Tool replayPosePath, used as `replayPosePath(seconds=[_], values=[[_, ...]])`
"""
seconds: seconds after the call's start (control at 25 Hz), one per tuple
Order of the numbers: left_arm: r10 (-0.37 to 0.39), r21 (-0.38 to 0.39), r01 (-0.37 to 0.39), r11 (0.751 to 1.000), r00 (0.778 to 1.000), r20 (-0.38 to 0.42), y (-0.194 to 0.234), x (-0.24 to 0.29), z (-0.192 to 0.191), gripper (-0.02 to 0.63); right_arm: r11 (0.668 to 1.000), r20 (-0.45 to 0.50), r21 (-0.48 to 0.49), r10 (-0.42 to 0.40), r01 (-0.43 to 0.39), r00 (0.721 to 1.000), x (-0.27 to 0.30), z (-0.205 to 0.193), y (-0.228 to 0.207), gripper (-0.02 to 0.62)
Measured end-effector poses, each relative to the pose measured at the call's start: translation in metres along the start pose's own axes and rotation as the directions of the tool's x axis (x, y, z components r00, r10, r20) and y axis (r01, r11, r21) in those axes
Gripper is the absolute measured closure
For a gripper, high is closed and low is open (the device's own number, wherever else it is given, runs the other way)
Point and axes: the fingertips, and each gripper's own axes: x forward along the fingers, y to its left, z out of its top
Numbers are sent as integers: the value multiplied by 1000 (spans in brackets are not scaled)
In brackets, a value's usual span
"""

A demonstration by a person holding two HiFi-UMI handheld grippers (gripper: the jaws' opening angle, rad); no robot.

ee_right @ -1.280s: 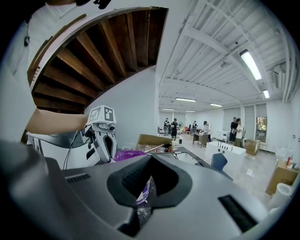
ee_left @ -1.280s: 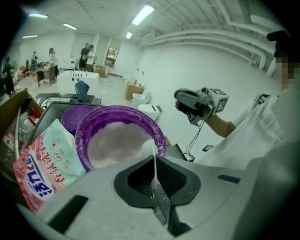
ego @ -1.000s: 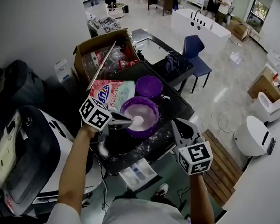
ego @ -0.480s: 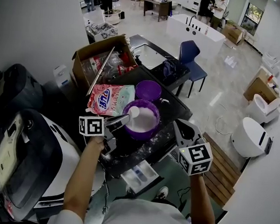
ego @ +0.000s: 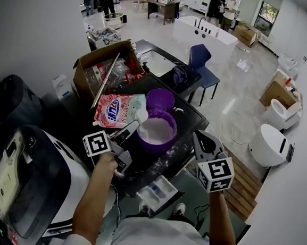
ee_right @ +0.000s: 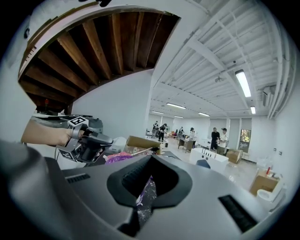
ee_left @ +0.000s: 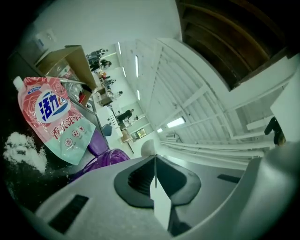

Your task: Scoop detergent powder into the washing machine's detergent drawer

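Scoop has risen off the tub, left gripper jaws pinching it above the powder-dusted table; right gripper jaws closed.

Cool, even light falls from ceiling strips above and beyond the right tongs, and the pale floor past them glares. The head view is dim and dark-cornered. Both gripper views bulge, black-rimmed, bending the beams. The left tongs blur up close. The tabletop between the tongs lies shadowed.
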Motion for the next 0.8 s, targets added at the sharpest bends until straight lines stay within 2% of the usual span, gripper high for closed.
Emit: replayPosePath(seconds=[0.16,0.44,0.64,0.8], values=[[-23,-38,23,999,1000,20,-7,-11,1,591,1000,6,3,-18,18,1000,-6,-1,13,589],[-28,-31,28,999,999,20,-23,-36,-12,591,998,46,63,-25,22,999,-32,-1,23,590],[9,-19,-8,1000,998,64,-34,-55,-36,591,1000,56,22,15,-16,998,-53,-4,19,591],[50,-14,-49,999,993,103,-48,-65,-70,591,997,35,-2,74,-74,997,-79,-18,13,591]])
